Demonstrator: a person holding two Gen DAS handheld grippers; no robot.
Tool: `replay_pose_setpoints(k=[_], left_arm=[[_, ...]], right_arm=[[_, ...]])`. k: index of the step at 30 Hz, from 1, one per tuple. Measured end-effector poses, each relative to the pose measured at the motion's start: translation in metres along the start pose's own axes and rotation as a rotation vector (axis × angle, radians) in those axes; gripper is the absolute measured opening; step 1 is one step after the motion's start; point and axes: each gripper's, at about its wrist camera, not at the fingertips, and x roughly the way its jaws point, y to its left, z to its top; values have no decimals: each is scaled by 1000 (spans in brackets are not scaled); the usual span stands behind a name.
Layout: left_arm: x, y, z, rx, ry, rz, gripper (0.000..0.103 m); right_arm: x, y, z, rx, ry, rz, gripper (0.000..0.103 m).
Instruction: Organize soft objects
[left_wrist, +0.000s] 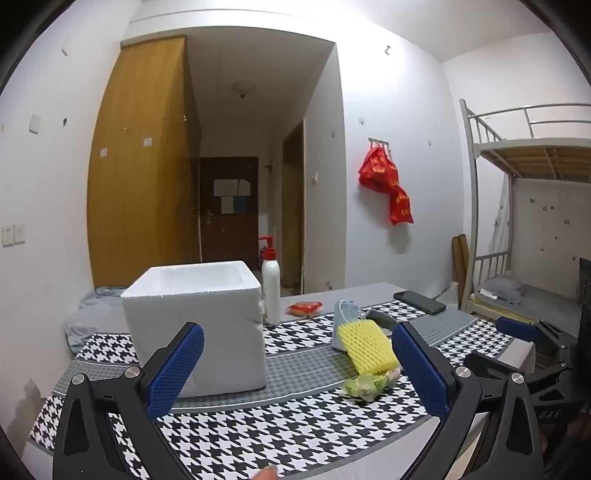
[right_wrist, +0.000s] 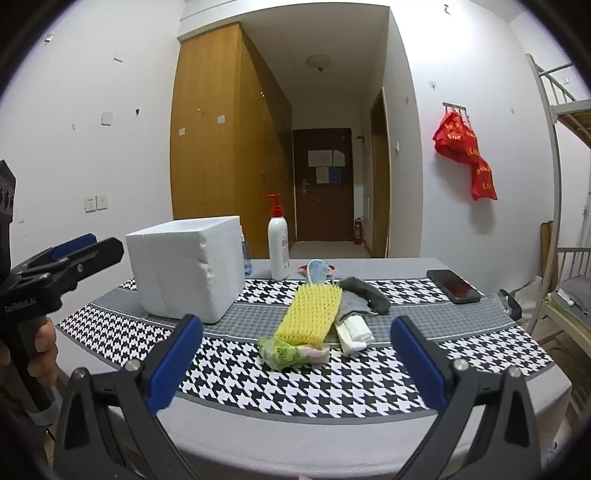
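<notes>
The left gripper (left_wrist: 297, 369), black-framed with blue ribbed pads, hovers above the near edge of the table with its jaws spread wide and nothing between them. The right gripper (right_wrist: 295, 360), of the same make, likewise stands wide apart and empty, just off the table's front edge; in the right wrist view the left one shows again at the far left, held in the person's hand (right_wrist: 40, 354).

Ahead of both lies the black-and-white houndstooth tablecloth with grey bands (left_wrist: 295, 424). On it, right of centre, sits a cluster of soft things: a crumpled green plastic packet (right_wrist: 284, 350) nearest, touching the near end of a yellow foam mesh sleeve (right_wrist: 312, 312). Just right of the sleeve lies a folded white cloth (right_wrist: 352, 334) partly under a grey sock-like fabric piece (right_wrist: 364, 297). Behind the sleeve is a light blue face mask (right_wrist: 317, 271), and past it a small red-orange packet (left_wrist: 304, 308).

To the left stands an open white polystyrene foam box (left_wrist: 195, 321), apart from the cluster. Just behind its right corner is a tall white pump bottle with a red dispenser head (right_wrist: 277, 243). A black smartphone (right_wrist: 454, 286) lies flat near the table's right far corner.
</notes>
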Motion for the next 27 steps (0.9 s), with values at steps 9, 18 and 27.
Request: replay_pose_setpoints(k=[9,18,27], left_arm=[[-3,-4,2,29,-24,-25,102],[-3,-1,2,24,-12,-31,102],[-2,-3,0,16,-7,-36,102]], right_arm=[[2,-1,0,2,22,0,103],[1,-1,-1,9,14,0,103],[1,-2,0,8,17,-4,103]])
